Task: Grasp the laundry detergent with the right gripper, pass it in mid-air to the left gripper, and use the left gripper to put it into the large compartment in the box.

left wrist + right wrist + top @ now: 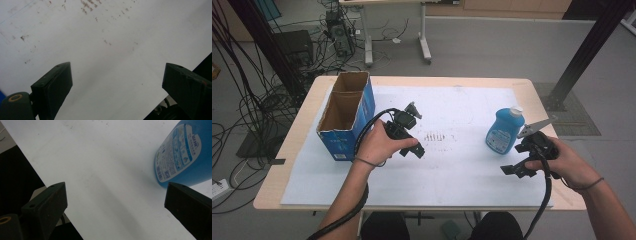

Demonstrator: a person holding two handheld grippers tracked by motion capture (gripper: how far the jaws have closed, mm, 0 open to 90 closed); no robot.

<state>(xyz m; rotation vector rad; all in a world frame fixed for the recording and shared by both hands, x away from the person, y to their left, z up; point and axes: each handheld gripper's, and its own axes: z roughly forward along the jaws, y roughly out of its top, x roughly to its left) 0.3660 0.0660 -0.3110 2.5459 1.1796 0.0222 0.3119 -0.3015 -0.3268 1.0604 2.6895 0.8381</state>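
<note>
High view – bottle: the blue bottle [505,131] stands upright on the white sheet [452,175] at the table's right side, white cap on top, label facing the person.
High view – right gripper: right gripper [514,170] hovers just beside the bottle, on the near side, jaws spread and holding nothing.
High view – left gripper: left gripper [416,150] sits near the centre, next to the box [346,116], well apart from the bottle.
High view – box: open-topped cardboard, blue printed sides, brown raw inside; looks empty from here, though the far part is in shadow.
High view – progress: nothing gripped yet; by my read the bottle is the target and the grasp, the lift and any placing all remain.
Left gripper view – jaws: two black blocky pads wide apart over bare sheet, nothing between them.
Left gripper view – surface: matte white paper, speckled with brown smudges toward the top.
Right gripper view – jaws: again wide apart, flat dark faces, empty gap.
Right gripper view – bottle: bottle [183,153] sits at upper right, just beyond the right-hand jaw; smooth glossy plastic, rounded body, printed label with a barcode.
Right gripper view – next: the gripper needs to swing toward the bottle to bring it between the jaws, I'd judge.
</note>
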